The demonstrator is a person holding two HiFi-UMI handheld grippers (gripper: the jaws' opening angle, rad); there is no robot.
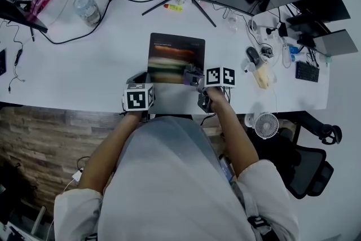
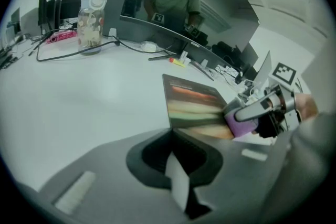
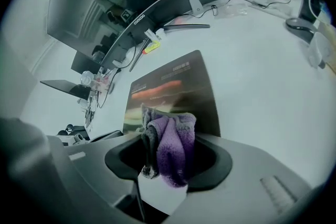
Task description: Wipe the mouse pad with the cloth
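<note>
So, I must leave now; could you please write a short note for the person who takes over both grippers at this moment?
Left gripper: jaws look closed, at the near left corner of the mouse pad; whether they pinch it is unclear.
Right gripper: shut on the purple-grey cloth, which is at the pad's near right edge.
The pad lies flat on the white desk.
Done: cloth is gripped and at the pad.
Left: how much is wiped cannot be seen, so wipe the whole surface.
</note>
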